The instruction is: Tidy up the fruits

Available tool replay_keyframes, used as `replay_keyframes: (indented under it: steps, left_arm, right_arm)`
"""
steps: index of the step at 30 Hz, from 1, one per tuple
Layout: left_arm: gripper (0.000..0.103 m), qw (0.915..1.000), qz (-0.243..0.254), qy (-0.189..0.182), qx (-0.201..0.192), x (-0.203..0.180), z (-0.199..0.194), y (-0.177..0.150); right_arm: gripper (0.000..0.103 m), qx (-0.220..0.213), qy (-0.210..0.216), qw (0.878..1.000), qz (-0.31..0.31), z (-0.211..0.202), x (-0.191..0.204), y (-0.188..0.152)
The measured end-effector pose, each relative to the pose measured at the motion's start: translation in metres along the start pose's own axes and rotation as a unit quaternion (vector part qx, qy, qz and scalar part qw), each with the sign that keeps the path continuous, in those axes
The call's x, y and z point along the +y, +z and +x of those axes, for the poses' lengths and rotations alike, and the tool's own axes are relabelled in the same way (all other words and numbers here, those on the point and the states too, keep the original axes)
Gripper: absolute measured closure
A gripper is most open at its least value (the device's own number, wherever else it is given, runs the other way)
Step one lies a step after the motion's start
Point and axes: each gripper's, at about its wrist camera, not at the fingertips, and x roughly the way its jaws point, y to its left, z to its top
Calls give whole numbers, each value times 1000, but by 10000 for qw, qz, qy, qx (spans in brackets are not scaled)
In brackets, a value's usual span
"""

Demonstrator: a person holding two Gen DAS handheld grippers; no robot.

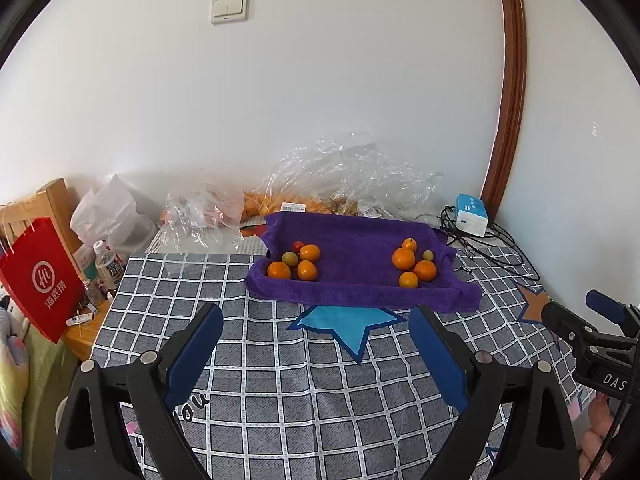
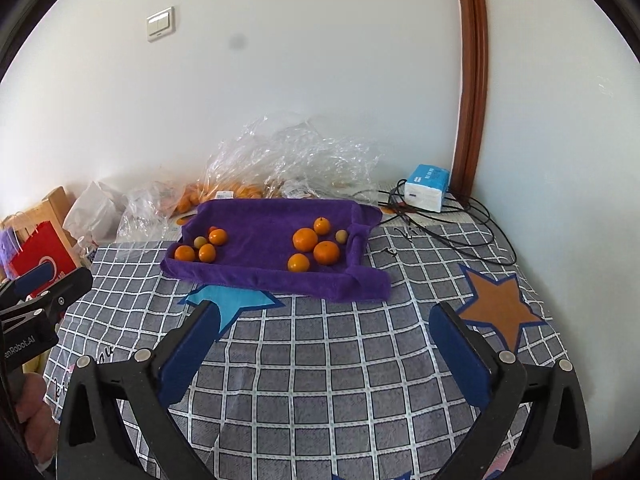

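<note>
Two grippers are held spread wide and empty above a grid-patterned tablecloth (image 1: pixel 280 400), short of a purple towel (image 1: pixel 352 268) that serves as the landmark. The left gripper (image 1: pixel 316 336) is lined up with the towel's near hem; the right gripper (image 2: pixel 324 332) is seen just short of the same edge, beside an orange star patch (image 2: pixel 500 308). On the towel, the fruits are found in two clusters — a left cluster (image 1: pixel 298 262) and a right cluster (image 1: pixel 414 264) — mostly small oranges, with a greenish one in each. They are judged light, round and liable to roll, with skin easily bruised — each is best taken across its widest part, gently. Behind the towel, crumpled clear plastic bags (image 1: pixel 340 176) are piled against the wall.
</note>
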Motion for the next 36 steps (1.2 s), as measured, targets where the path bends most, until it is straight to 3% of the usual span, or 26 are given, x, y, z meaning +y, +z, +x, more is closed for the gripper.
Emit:
replay_keyframes:
  steps: [23,36]
  left_arm:
    - [9,10000,-22,-8,44,-4,-1,-12]
    - [9,10000,-28,-37,40,-5,-3,-13]
  right_arm:
    - [0,-7,-237,9997,54,-9,-12,-9]
    - [0,-31,-168,9998,75,-11,-13,-12]
